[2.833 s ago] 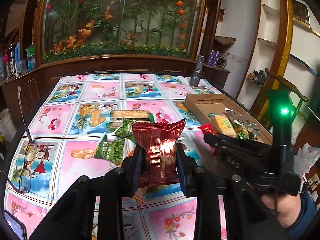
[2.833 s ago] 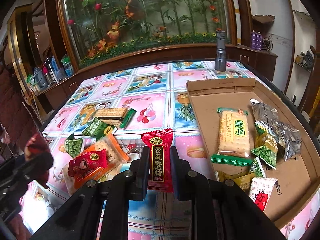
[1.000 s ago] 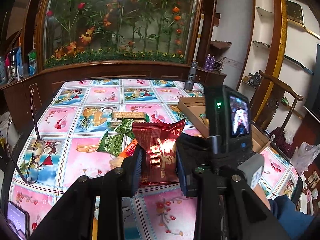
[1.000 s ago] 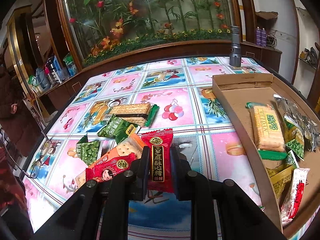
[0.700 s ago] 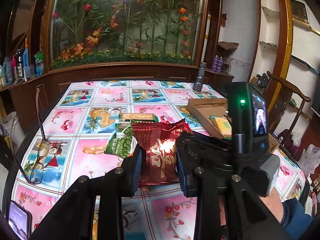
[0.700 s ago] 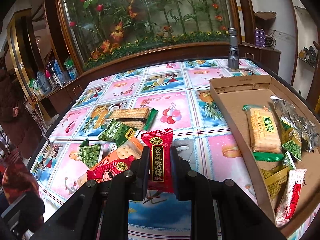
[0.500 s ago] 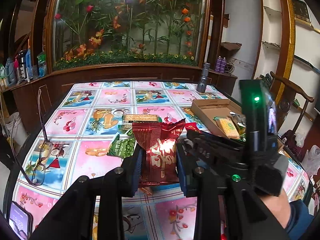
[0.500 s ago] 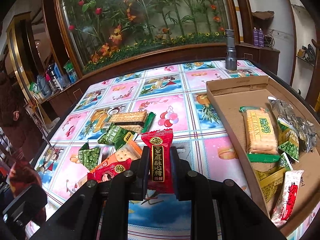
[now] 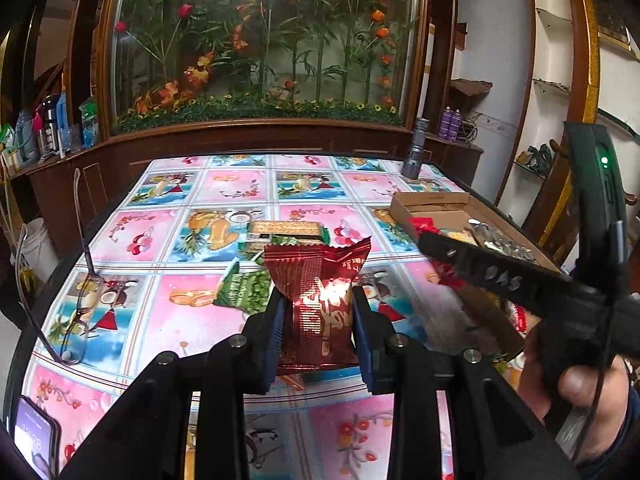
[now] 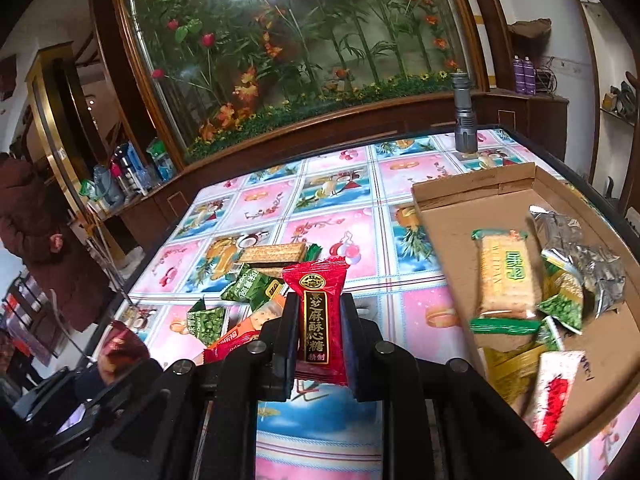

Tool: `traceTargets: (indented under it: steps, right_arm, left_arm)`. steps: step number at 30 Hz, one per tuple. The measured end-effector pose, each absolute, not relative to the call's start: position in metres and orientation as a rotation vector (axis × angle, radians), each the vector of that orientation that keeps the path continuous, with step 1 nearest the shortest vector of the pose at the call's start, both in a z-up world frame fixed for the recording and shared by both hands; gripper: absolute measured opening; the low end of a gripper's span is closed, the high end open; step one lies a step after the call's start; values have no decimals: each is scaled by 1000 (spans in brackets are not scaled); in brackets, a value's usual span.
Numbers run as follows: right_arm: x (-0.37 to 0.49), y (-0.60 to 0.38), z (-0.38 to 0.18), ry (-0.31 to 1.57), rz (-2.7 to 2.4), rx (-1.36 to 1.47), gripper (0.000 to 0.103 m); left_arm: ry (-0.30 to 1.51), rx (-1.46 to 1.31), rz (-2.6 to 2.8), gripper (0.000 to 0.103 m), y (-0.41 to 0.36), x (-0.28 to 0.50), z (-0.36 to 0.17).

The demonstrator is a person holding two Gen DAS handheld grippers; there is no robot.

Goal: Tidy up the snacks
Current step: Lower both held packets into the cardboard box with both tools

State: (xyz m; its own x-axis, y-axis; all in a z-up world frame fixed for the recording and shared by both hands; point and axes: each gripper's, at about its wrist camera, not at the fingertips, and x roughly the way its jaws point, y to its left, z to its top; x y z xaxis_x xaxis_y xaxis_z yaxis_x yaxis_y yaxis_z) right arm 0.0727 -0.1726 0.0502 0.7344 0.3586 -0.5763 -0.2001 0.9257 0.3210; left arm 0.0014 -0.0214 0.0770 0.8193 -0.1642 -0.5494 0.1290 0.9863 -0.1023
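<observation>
Since the earlier frames the right gripper (image 10: 318, 332) has swung toward the cardboard box (image 10: 452, 224), which now fills more of the right side of the right wrist view, while the loose packets have slid toward the lower left. It is clamped on a bright red candy packet (image 10: 318, 316), standing upright between the jaws at centre frame. The left gripper (image 9: 318, 332) is closed on a dark red foil snack bag (image 9: 318, 304), held above the patterned tablecloth (image 9: 224, 184) in the middle of the left wrist view; the right-hand tool crosses the right of that view, with the person's hand (image 9: 580, 392) at lower right. On the table at centre left lie green pea packets (image 10: 208, 326), an orange cracker pack (image 10: 256, 326) and a wafer pack (image 10: 272, 254). The box already holds a biscuit pack (image 10: 506, 276), silver foil bags (image 10: 588, 256) and more. The step appears to be carrying the candy to the box. It would be done well by bringing the packet over a bare patch of cardboard at the upper left of the box, clear of the near wall, lowering before releasing, and keeping the two tools from colliding.
</observation>
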Motion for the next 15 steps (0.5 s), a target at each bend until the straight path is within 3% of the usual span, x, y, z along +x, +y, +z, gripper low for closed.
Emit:
traceTargets:
  steps: [15]
  right_arm:
    - [72,-272,72,598,332,326,21]
  left_arm:
    - [655,-159,-307,30,-72,22,88]
